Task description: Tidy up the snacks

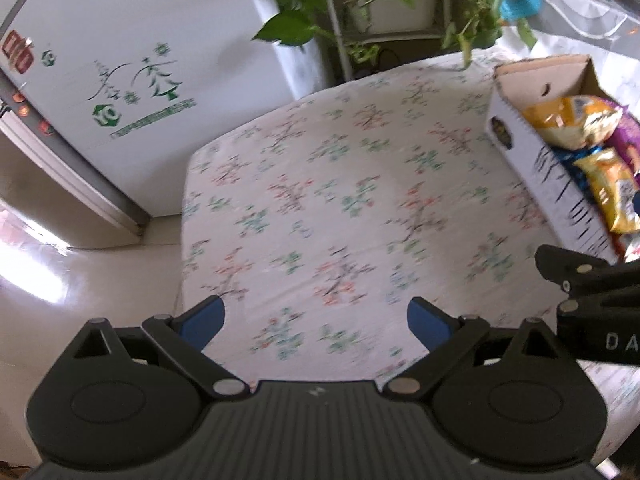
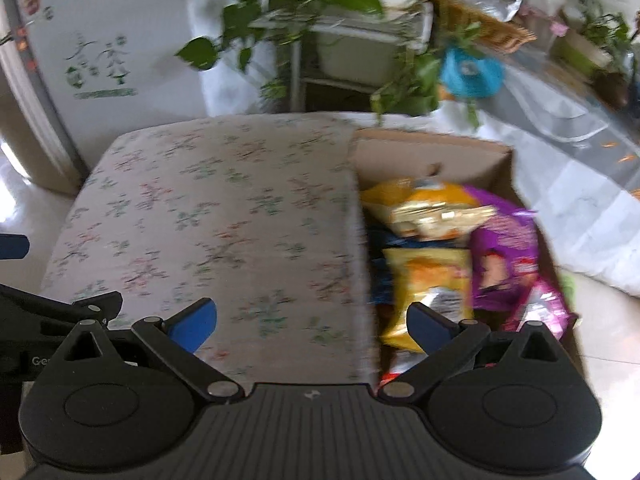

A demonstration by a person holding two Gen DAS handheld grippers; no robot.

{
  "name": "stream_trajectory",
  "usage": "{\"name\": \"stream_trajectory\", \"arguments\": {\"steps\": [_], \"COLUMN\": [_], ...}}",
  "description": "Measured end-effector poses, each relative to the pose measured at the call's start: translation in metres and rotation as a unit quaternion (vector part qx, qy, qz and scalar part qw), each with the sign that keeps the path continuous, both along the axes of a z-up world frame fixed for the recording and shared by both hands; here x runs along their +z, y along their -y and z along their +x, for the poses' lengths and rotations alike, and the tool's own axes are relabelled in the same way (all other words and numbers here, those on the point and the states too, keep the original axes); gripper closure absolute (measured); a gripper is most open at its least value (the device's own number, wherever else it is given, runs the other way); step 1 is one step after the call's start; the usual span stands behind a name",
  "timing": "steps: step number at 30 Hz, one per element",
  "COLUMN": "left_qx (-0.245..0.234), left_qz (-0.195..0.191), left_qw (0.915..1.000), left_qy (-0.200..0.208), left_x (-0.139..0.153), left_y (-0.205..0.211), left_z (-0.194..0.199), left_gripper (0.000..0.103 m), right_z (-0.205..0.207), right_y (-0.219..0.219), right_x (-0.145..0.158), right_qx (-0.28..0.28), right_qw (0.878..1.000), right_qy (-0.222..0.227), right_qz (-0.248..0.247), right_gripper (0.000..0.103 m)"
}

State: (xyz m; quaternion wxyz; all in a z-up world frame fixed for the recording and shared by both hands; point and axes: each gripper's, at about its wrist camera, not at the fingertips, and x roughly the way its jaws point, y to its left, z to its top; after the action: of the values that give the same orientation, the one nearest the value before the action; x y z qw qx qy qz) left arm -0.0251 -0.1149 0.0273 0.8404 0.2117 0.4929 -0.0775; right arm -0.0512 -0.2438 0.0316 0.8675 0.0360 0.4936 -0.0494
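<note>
A floral-clothed table (image 1: pixel 320 200) carries 1 cardboard snack box (image 2: pixel 432 152).

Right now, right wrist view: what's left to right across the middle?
Fridge → floral tablecloth → cardboard box near wall → yellow chip bag → purple snack bag → floor.

"10" is read in a green badge on the white fridge (image 1: pixel 100 80); the green lettering beside it is illegible. "DA" is seen on the right hand-held gripper (image 1: pixel 592 304), "Ge" on the left hand-held gripper (image 2: pixel 48 344).
</note>
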Motion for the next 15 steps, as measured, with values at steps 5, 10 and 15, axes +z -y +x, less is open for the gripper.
{"name": "stream_trajectory", "arguments": {"steps": [5,10,15], "left_qx": [0.011,0.031,0.052], "left_qz": [0.005,-0.005,-0.029], "left_qw": [0.9998,0.9988,0.9964], "left_qy": [-0.014,-0.039,-0.06], "left_x": [-0.012,-0.034,-0.053], "left_y": [-0.035,-0.064,-0.083], "left_z": [-0.002,-0.004,0.0], "left_gripper": [0.005,0.004,0.005], "right_z": [0.007,0.009,0.01], "right_y": [-0.027,-0.056,-0.069], "right_x": [-0.015,-0.038,-0.065], "right_qx": [0.024,0.06,0.07], "right_qw": [0.999,0.998,0.997], "right_qy": [-0.011,-0.014,-0.02], "right_qz": [0.041,0.013,-0.005], "right_gripper": [0.0,0.0,0.0]}}
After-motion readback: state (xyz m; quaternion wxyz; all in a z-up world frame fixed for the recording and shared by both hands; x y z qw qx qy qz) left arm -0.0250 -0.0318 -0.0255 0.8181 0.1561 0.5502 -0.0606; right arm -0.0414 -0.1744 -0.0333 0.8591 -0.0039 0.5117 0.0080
